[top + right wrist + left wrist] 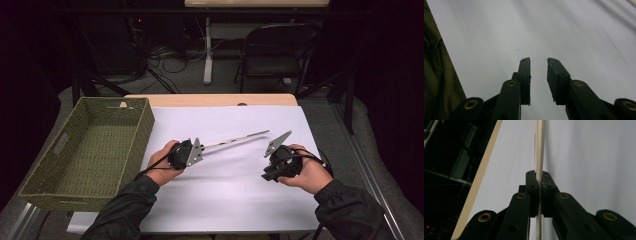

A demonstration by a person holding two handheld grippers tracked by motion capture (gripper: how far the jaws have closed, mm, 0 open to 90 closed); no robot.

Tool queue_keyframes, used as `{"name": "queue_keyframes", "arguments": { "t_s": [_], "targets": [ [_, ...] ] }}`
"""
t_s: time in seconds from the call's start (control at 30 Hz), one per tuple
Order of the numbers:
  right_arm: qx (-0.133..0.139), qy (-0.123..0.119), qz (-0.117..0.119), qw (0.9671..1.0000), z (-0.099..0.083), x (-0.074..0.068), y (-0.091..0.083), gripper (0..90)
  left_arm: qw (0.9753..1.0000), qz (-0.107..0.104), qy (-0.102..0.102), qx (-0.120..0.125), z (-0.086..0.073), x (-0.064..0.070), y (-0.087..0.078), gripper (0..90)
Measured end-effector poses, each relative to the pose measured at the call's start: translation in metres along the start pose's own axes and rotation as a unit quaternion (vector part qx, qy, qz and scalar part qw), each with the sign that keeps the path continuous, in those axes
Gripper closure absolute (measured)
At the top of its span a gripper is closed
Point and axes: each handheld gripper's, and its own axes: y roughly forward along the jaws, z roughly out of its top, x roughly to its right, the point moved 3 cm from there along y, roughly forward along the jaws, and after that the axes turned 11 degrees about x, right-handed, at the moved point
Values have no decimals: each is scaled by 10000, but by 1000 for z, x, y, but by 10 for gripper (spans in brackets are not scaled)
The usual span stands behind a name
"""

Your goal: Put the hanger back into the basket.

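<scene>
Between the left gripper's [539, 185] clamped jaws sits one thin wooden stick [539, 147], poking toward the right gripper [538, 62], which is half open, holding nothing. One green woven basket [129, 140] sits beyond, left on the counter [235, 195].

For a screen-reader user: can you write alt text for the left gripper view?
The left gripper is shut on a thin pale stick, which runs straight up between the black jaws over a white table cover. A pale wooden table edge slants at left against a dark background.
</scene>
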Motion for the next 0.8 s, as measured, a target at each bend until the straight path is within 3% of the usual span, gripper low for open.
{"name": "queue_keyframes", "arguments": {
  "t_s": [0.33, 0.5, 0.67, 0.7, 0.8],
  "targets": [
    [-3, -17, -45, 10000, -3, 0, 6, 722, 9997, 175, -124, -124, 4, -2, -5, 870],
    [16, -35, -100, 9999, -4, -1, 8, 710, 9990, 302, -285, -170, 7, -6, -9, 870],
    [50, -76, -349, 9993, -4, 0, 10, 610, 9970, 444, -599, -187, 11, -12, -14, 870],
    [235, 0, -467, 9986, -5, 1, 13, 575, 9965, 452, -662, -249, 12, -14, -14, 870],
    [276, 31, -550, 9981, -7, 4, 15, 521, 9957, 471, -724, -324, 13, -17, -14, 870]
  ]
}}
